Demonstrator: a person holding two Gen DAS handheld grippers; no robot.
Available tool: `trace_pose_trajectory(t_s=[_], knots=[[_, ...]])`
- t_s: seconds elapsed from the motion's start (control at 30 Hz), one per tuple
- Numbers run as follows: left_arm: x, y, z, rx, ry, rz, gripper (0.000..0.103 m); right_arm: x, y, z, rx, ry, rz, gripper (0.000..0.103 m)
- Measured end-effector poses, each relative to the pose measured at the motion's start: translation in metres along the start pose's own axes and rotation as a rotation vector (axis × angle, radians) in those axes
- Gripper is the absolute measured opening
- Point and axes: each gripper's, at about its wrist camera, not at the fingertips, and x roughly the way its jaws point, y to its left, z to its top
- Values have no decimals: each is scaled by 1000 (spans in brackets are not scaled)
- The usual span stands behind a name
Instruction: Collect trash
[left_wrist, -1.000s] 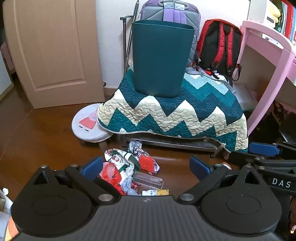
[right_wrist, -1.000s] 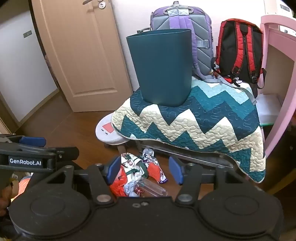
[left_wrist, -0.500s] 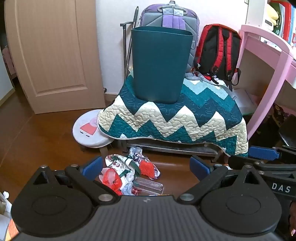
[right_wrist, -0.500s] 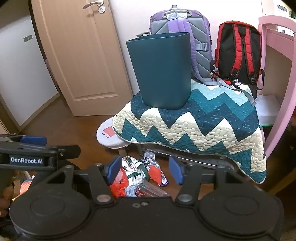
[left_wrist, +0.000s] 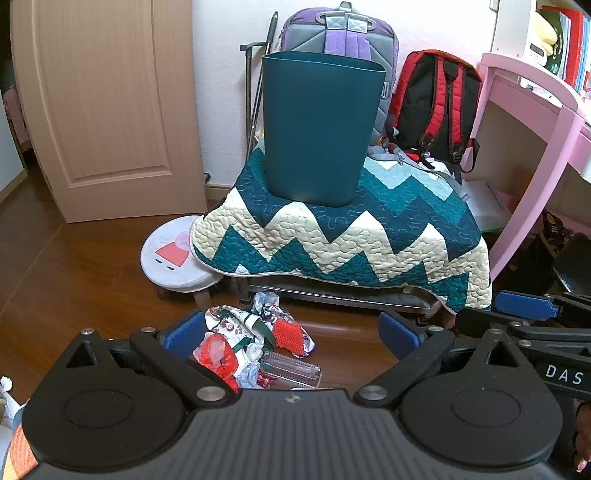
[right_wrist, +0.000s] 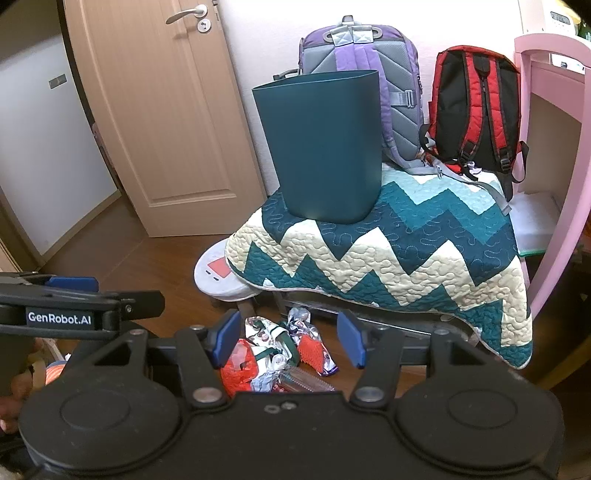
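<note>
A pile of trash (left_wrist: 255, 347) lies on the wooden floor in front of a low stand: crumpled wrappers, a red plastic bag (left_wrist: 218, 356), a red mesh piece (left_wrist: 289, 329) and a clear plastic bottle (left_wrist: 290, 368). The pile also shows in the right wrist view (right_wrist: 277, 354). A dark teal bin (left_wrist: 317, 129) stands upright on the zigzag quilt (left_wrist: 351, 236); it also shows in the right wrist view (right_wrist: 321, 147). My left gripper (left_wrist: 291, 332) is open and empty above the pile. My right gripper (right_wrist: 286, 339) is open and empty above the pile too.
A small round stool (left_wrist: 177, 258) stands left of the quilted stand. A purple backpack (left_wrist: 340, 40) and a red backpack (left_wrist: 436, 107) lean on the wall behind the bin. A pink desk (left_wrist: 535, 122) is at the right, a wooden door (left_wrist: 103, 103) at the left.
Both grippers have lifted and pulled back a little, so the pile sits lower in both views and more of the room shows above. Both stay open.
</note>
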Motion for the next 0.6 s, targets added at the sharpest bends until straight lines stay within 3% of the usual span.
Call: trace_pose_trajectory(t_s=[0.6], knots=[[2, 2, -1, -17, 5, -2, 100, 4, 1, -2, -4, 8, 9, 58]])
